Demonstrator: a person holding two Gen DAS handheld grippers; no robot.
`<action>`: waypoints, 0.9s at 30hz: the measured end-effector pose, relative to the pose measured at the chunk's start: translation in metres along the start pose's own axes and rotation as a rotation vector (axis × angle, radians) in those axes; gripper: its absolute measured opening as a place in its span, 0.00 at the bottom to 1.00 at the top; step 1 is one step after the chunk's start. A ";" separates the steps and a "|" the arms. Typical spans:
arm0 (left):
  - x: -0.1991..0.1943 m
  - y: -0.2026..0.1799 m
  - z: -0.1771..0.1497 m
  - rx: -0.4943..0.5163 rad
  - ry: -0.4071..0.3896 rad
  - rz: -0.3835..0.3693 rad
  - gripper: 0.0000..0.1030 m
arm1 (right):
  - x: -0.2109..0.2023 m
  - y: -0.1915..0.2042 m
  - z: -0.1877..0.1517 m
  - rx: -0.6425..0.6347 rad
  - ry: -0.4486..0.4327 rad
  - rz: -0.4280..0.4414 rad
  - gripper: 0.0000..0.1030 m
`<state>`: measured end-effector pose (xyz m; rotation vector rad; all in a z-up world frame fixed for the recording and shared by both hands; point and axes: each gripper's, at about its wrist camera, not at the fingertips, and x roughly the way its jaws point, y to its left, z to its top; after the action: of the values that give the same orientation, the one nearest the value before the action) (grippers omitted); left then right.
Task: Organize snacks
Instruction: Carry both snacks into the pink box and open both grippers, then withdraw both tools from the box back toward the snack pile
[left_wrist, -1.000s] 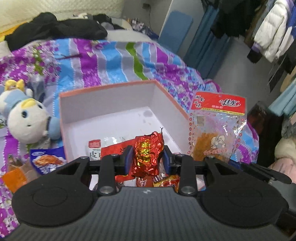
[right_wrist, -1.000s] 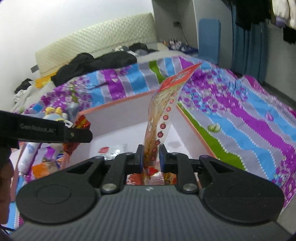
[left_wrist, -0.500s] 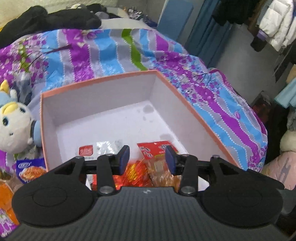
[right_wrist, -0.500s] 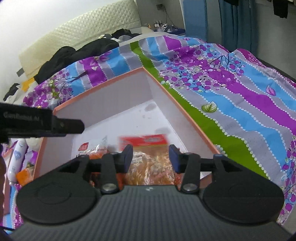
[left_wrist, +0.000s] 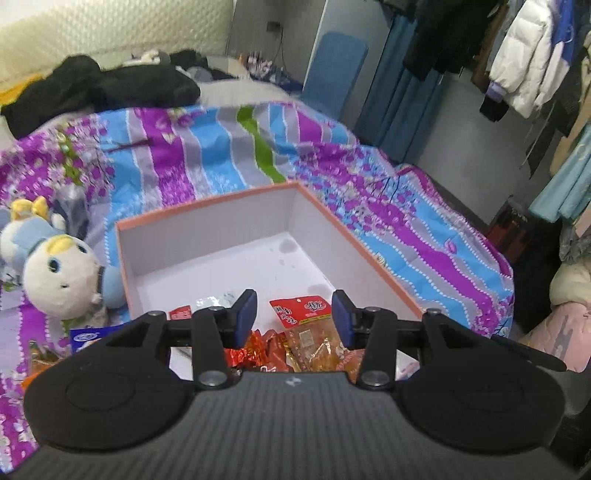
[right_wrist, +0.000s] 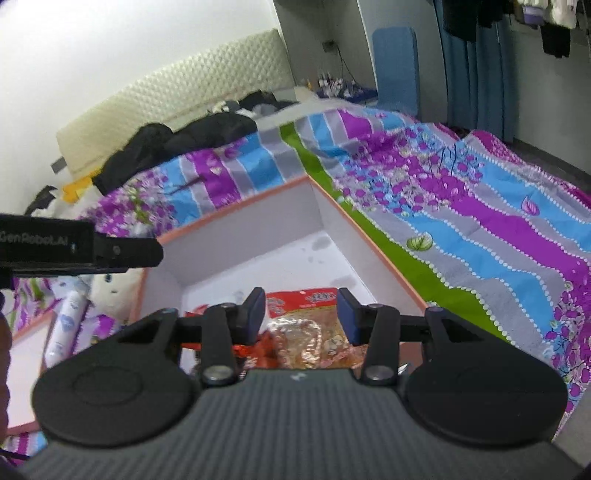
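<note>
An open box with an orange rim and white inside sits on the bed; it also shows in the right wrist view. Snack packets lie at its near end: a clear packet with a red top, also in the right wrist view, a red foil snack and a small silver packet. My left gripper is open and empty above them. My right gripper is open and empty above the same pile. The left gripper's body shows at the left in the right wrist view.
A plush toy lies left of the box, with more snack packets on the bedspread beside it. Black clothes lie at the bed's head. Coats hang at the right. A white bottle lies left of the box.
Both grippers opened and let go: the red foil snack and the red-topped packet now lie in the box. Both grippers have since lifted a little.
</note>
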<state>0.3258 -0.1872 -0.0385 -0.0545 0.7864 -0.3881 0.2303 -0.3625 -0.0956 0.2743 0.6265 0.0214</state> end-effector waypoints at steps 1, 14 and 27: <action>-0.010 -0.001 -0.002 0.000 -0.011 0.001 0.49 | -0.007 0.003 0.000 0.000 -0.010 0.007 0.44; -0.150 0.018 -0.066 -0.075 -0.131 0.068 0.49 | -0.094 0.051 -0.020 -0.052 -0.114 0.093 0.44; -0.244 0.047 -0.132 -0.125 -0.218 0.137 0.51 | -0.144 0.104 -0.061 -0.113 -0.131 0.187 0.44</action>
<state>0.0928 -0.0432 0.0244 -0.1561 0.5944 -0.1988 0.0844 -0.2617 -0.0330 0.2224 0.4663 0.2164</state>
